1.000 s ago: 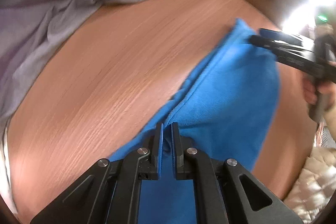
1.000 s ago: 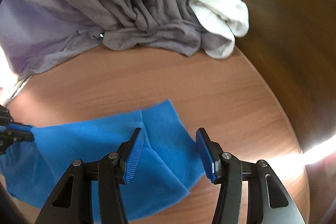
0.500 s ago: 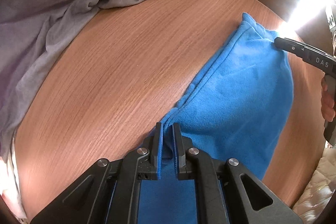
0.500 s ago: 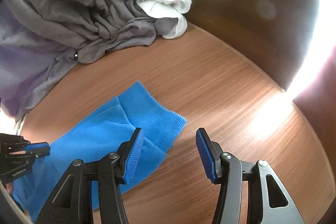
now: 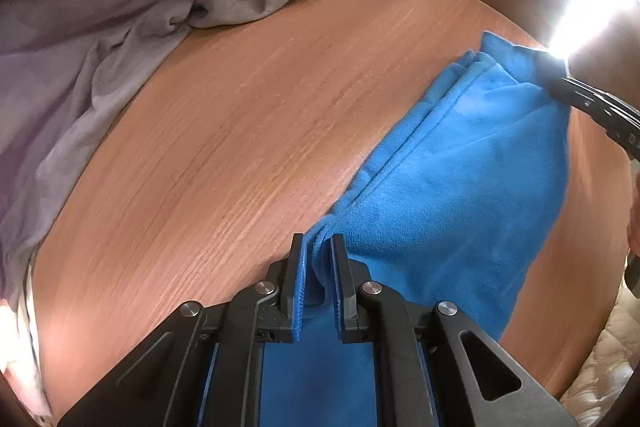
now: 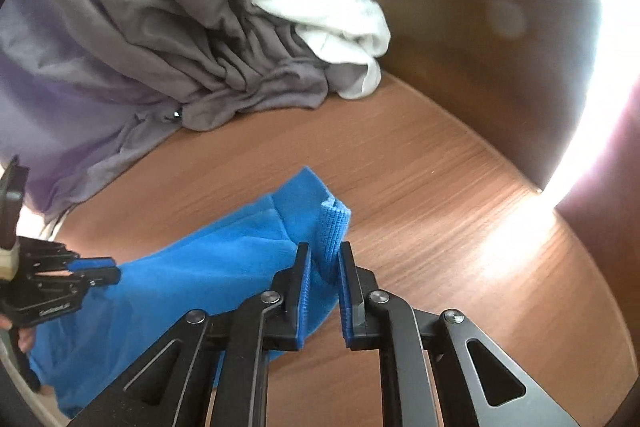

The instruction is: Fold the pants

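Left gripper [image 5: 318,267]: closed on a bunched edge of the blue fleece pants [image 5: 460,167].
Right gripper [image 6: 324,279]: clamped on the ribbed cuff [image 6: 334,227].
Pants: spread between both grippers near the round wooden table's [image 5: 240,127] edge.
Grey laundry [image 6: 180,39]: heaped at the far edge.

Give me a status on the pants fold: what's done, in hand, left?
Done: the blue pants lie doubled lengthwise on the wooden table. In hand: the left gripper is shut on one end, the right gripper on the ribbed cuff. Left: bringing the ends together; no crosswise fold shows yet.
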